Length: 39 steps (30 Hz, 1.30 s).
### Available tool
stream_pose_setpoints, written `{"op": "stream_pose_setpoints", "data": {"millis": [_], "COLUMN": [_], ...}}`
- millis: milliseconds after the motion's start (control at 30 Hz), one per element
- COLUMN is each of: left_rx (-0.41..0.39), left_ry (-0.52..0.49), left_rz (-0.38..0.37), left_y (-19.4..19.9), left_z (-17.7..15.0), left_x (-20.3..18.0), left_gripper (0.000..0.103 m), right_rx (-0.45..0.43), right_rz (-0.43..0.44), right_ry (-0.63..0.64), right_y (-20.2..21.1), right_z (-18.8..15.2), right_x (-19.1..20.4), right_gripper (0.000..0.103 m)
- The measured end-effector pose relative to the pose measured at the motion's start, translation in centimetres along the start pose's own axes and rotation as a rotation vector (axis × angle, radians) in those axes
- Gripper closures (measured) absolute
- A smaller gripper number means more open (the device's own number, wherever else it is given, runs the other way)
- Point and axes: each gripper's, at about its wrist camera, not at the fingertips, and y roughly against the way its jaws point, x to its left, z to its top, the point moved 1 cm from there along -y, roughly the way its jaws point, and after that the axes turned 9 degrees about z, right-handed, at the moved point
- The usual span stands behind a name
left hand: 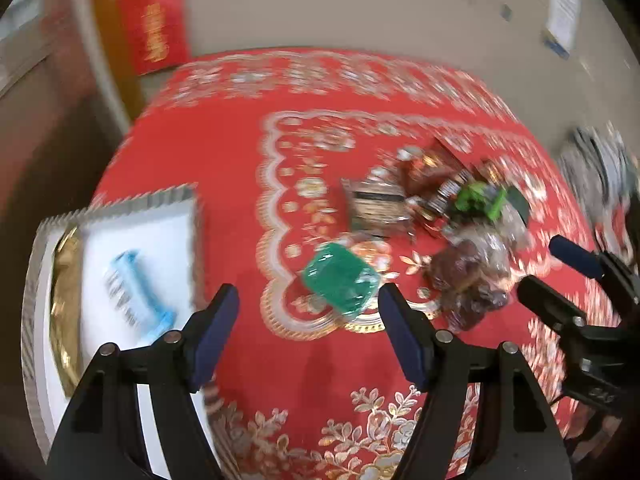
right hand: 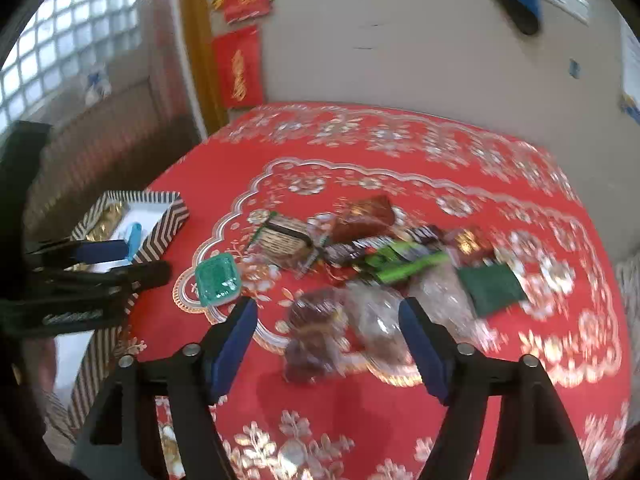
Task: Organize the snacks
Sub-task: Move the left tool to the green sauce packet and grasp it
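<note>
A pile of snack packets (left hand: pixel 436 200) (right hand: pixel 372 240) lies on the red patterned tablecloth. A green square packet (left hand: pixel 340 280) (right hand: pixel 218 278) lies apart from the pile, on its left. My left gripper (left hand: pixel 308 304) is open above the cloth, with the green packet just beyond its fingertips. My right gripper (right hand: pixel 328 316) is open over clear wrapped sweets (right hand: pixel 348 328) (left hand: pixel 472 276), nothing pressed between its pads. A striped box (left hand: pixel 112 248) (right hand: pixel 140 216) at the left holds a blue packet (left hand: pixel 136 292) (right hand: pixel 134 236) and a gold one (left hand: pixel 64 300).
The red tablecloth (left hand: pixel 248 360) (right hand: pixel 360 408) covers the table up to a beige wall. Red paper decorations (left hand: pixel 154 24) (right hand: pixel 240 68) hang beside a wooden frame. A glass-block window (right hand: pixel 68 44) is at the far left. Each gripper shows in the other's view: the right gripper (left hand: pixel 576 280), the left gripper (right hand: pixel 100 264).
</note>
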Motion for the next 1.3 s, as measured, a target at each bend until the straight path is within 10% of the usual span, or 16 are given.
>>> {"op": "stream_pose_setpoints", "data": {"millis": [600,1300], "left_rx": [0.106,0.116], "left_ry": [-0.246,-0.207], "left_rz": [-0.101,-0.094], "left_y": [-5.4,-6.9], "left_z": [1.8,1.7], "left_x": [-3.8,-3.1], "left_gripper": [0.031,0.045], "right_rx": [0.013,0.050], "right_rz": [0.067,0.030], "right_ry": [-0.210,-0.148], "right_y": [0.8,-1.4], "right_z": [-2.9,-2.9], "right_x": [-3.8,-2.1], "right_gripper": [0.026,0.026]}}
